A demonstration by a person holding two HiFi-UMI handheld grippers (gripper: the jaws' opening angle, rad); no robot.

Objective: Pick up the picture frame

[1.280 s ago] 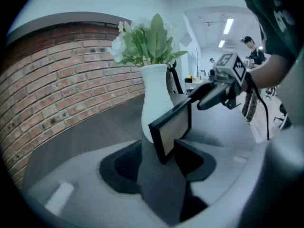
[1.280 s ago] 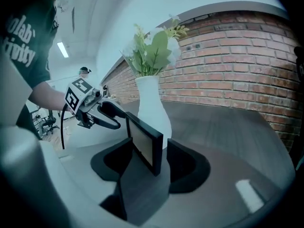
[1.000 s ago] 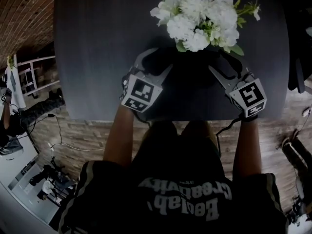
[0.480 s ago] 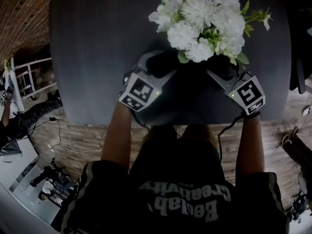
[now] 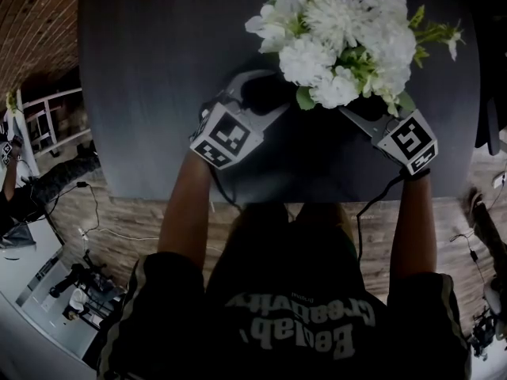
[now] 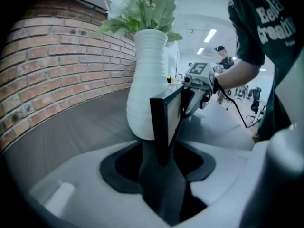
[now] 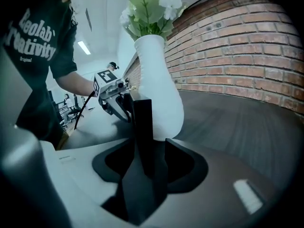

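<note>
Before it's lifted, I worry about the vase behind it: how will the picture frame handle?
Probably stiff: the picture frame shows a straight, slab-like edge. Likely tippy if pushed: it stands thin and nearly upright on the table. Its face may be glass, so perhaps fragile; the white vase stands close behind.

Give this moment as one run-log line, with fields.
left gripper: closing around picture frame end, not pressing | right gripper: closing around other end, not pressing | frame: standing before vase
</note>
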